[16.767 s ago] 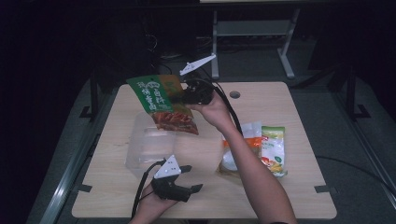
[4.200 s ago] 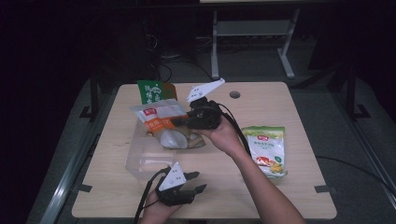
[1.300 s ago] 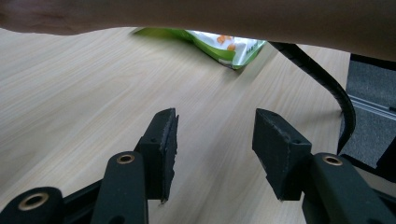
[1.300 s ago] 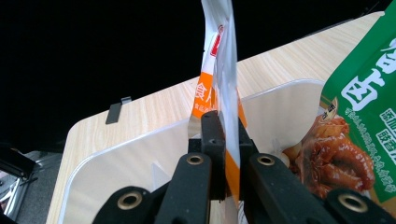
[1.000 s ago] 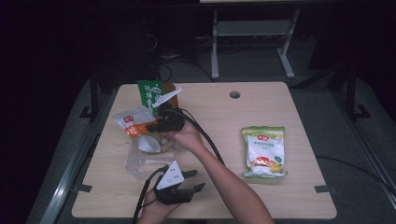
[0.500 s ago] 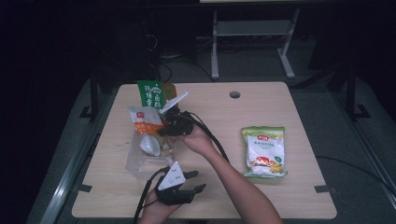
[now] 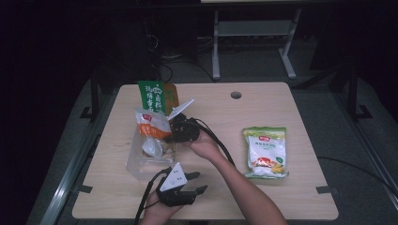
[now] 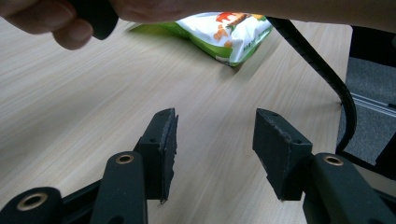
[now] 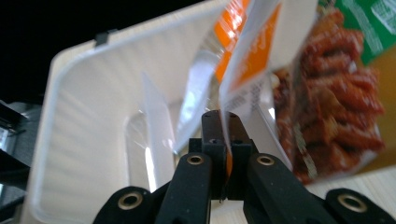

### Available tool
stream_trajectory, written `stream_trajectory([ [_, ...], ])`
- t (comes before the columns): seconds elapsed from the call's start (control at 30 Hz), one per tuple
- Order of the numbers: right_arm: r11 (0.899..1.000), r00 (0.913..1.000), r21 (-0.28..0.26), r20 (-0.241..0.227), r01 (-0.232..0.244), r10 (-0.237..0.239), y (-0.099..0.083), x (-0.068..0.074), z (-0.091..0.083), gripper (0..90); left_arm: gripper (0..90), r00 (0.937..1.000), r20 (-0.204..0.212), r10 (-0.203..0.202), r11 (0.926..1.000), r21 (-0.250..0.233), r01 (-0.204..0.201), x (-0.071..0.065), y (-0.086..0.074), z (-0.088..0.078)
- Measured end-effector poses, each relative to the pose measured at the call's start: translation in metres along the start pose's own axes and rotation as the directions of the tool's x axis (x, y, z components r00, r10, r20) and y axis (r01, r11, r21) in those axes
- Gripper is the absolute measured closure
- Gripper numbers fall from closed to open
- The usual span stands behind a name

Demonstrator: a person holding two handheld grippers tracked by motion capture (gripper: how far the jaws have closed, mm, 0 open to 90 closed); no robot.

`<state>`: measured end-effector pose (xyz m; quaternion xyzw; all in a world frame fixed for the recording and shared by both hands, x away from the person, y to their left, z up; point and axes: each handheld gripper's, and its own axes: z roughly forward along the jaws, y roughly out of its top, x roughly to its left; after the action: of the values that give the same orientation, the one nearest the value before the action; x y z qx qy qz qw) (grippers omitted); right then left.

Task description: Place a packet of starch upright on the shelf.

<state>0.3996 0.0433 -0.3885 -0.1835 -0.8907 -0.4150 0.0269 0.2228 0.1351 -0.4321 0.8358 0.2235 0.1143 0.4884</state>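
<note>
Right forearm reached across the counter (image 7: pixel 305 112); right hand-held gripper (image 7: pixel 174 132) pinched the edge of an orange-and-white snack bag (image 7: pixel 151 123), hanging over the clear plastic tray (image 7: pixel 133 164). Right gripper view showed the jaws pressed on the bag edge (image 9: pixel 243 65), red snacks behind. Left hand-held gripper (image 8: pixel 212 144) rested near the counter's front edge, jaws spread, empty; its view caught the green bag (image 8: pixel 224 30).
</note>
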Motion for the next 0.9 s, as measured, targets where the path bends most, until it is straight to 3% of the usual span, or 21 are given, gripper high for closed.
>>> stream_trajectory([
  [0.1,1.000,0.9998,0.021,-0.010,-0.014,0.014,-0.005,-0.005,0.003,89.3,49.3,1.0000,0.000,0.003,1.0000,0.002,-0.003,0.000,0.000,0.000],
  [0.23,1.000,0.9992,0.005,-0.028,-0.028,0.028,-0.007,-0.008,0.002,88.5,49.3,1.0000,0.001,0.000,1.0000,0.001,0.000,0.000,0.000,0.000],
  [0.27,0.999,0.9984,-0.003,-0.037,-0.043,0.043,-0.006,-0.007,0.000,87.2,49.2,1.0000,0.001,0.002,1.0000,0.002,-0.002,0.001,0.000,0.000],
  [0.43,0.999,0.9994,-0.034,-0.019,-0.029,0.028,-0.005,-0.006,-0.012,76.0,48.8,1.0000,0.001,-0.003,1.0000,0.002,0.003,0.001,0.000,0.000],
  [0.57,0.998,0.9991,-0.055,-0.027,-0.034,0.033,-0.006,-0.003,-0.028,68.0,47.9,0.9999,-0.002,-0.011,0.9999,-0.002,0.011,0.001,0.000,0.000],
  [0.77,0.998,0.9999,-0.067,-0.015,-0.004,0.003,-0.014,0.002,-0.057,59.5,45.8,0.9999,-0.003,-0.013,0.9999,0.005,0.013,0.002,0.000,0.000],
  [0.9,0.997,0.9995,-0.074,0.007,-0.029,0.029,-0.026,0.001,-0.079,55.9,44.7,1.0000,-0.004,-0.001,0.9997,0.025,0.001,0.003,0.000,0.001],
])
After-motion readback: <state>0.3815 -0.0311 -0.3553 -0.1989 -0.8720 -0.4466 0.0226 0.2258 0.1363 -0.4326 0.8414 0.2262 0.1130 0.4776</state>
